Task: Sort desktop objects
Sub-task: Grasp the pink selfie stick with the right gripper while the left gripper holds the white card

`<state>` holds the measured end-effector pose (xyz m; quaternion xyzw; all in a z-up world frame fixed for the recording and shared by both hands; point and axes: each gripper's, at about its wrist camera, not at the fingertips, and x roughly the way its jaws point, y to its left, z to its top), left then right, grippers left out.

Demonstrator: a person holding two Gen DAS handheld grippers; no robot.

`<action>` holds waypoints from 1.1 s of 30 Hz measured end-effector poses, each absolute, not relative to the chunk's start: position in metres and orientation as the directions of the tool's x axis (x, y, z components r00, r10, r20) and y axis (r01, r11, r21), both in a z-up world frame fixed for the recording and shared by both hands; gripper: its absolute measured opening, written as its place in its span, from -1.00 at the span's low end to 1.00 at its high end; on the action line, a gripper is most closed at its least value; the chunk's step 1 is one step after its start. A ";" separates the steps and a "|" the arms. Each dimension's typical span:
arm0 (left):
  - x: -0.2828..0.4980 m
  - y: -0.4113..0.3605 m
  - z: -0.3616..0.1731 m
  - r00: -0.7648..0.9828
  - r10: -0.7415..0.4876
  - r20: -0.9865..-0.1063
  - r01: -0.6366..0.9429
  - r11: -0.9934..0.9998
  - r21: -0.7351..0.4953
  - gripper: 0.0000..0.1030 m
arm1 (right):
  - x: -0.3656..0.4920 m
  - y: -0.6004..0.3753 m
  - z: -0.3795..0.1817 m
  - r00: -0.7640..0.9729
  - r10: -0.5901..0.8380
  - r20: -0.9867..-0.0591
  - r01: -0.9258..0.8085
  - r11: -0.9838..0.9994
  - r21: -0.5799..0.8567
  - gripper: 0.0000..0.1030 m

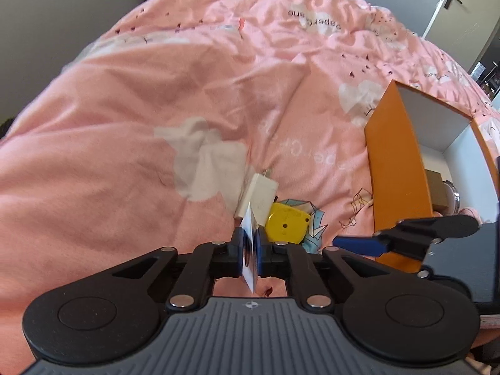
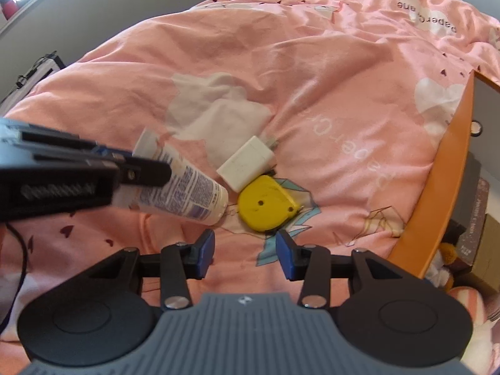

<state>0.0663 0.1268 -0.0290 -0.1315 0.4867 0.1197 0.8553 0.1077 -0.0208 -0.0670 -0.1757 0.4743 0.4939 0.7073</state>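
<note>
Left gripper (image 1: 250, 245): its blue fingers (image 1: 238, 243) are clamped on the flat crimped end of a white tube (image 2: 184, 184); in the left wrist view only the thin edge of that end shows between the pads. From the right wrist view the gripper (image 2: 125, 164) enters from the left edge and the tube slants down and to the right, its cap end hanging just above the bedspread.
Bedspread (image 1: 125, 125): pink, creased, printed with white hearts and lettering; it carries all the loose things.
White patch (image 2: 215, 106): a pale printed or cloth shape on the bedspread beyond the charger; I cannot tell which.
Charger (image 2: 247, 162): a white plug block lying flat, prongs pointing away from the cameras, its near corner touching the yellow case.
Yellow case (image 2: 265, 207): a rounded yellow tape-measure-like thing, lying flat just right of the tube's cap, on a blue printed figure.
Right gripper (image 2: 245, 257): fingers (image 2: 206, 253) apart with nothing between them, held over the bedspread just short of the yellow case. In the left wrist view it (image 1: 359, 245) reaches in from the right, in front of the box.
Orange box (image 1: 397, 162): open, white inside, standing at the right on the bed; a few items lie in it, too hidden to name.
</note>
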 end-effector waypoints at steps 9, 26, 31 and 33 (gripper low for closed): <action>0.038 0.138 0.004 0.527 0.005 -0.850 -0.327 0.924 -0.197 -0.85 | 0.084 -0.013 -0.092 -0.124 0.511 -0.850 -0.883 0.335 0.330 -0.53; 0.020 0.140 0.018 0.565 -0.005 -0.825 -0.354 0.902 -0.248 -0.85 | 0.059 0.004 -0.130 -0.136 0.390 -0.911 -0.920 0.290 0.262 -0.37; 0.016 0.138 0.021 0.572 0.017 -0.820 -0.365 0.900 -0.236 -0.85 | 0.053 0.002 -0.123 -0.113 0.403 -0.908 -0.924 0.293 0.245 -0.43; 0.015 0.138 0.023 0.576 0.022 -0.817 -0.367 0.900 -0.234 -0.85 | 0.051 0.000 -0.119 -0.102 0.415 -0.904 -0.924 0.297 0.240 -0.44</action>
